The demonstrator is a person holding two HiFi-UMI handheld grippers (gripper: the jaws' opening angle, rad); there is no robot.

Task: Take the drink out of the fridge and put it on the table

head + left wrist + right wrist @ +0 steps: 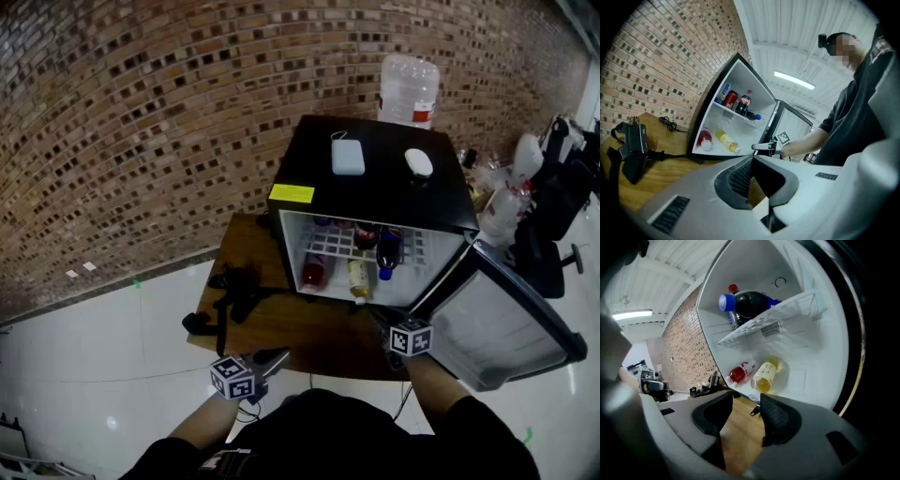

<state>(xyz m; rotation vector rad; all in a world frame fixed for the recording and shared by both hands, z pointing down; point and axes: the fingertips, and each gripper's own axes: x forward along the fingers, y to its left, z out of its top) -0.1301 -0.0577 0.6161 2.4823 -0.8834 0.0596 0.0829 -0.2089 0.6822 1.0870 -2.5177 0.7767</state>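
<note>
A black mini fridge (375,173) stands on a wooden table (281,328) with its door (506,323) swung open to the right. On its floor lie a red drink bottle (316,270) (739,372) and a yellow drink bottle (358,277) (767,374). A dark cola bottle with a blue cap (387,251) (745,303) lies on the wire shelf beside cans. My right gripper (382,322) (746,399) is open and empty, just in front of the fridge opening, pointed at the yellow bottle. My left gripper (272,357) (753,159) is shut and empty over the table's near edge.
A black camera with straps (234,291) (632,143) lies on the table left of the fridge. A white box (347,156) and a white mouse (418,161) rest on the fridge top. A large water jug (409,90) stands behind, and cluttered items (539,187) at right.
</note>
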